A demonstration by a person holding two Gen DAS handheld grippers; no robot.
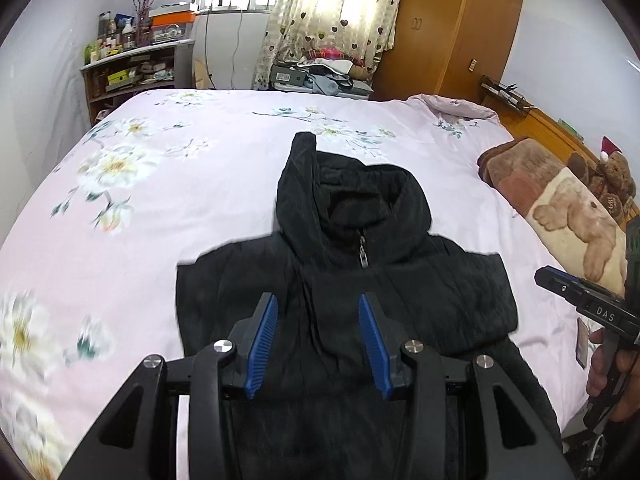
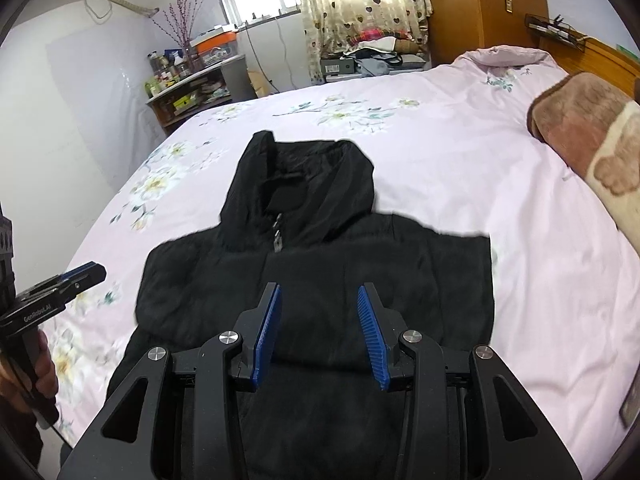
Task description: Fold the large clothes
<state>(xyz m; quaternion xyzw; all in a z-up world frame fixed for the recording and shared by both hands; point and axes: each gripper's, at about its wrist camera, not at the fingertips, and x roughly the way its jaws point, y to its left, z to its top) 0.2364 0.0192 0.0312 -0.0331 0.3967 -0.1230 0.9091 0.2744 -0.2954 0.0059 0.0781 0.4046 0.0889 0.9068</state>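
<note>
Left wrist view shows the left tool and right tool both released above the black hooded padded jacket with sleeves seemingly folded in, so gripping its hem looks next.

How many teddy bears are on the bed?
1 that I can see: a brown teddy bear in a red hat at the headboard, behind the bear-print blanket. Others may be hidden.
</note>
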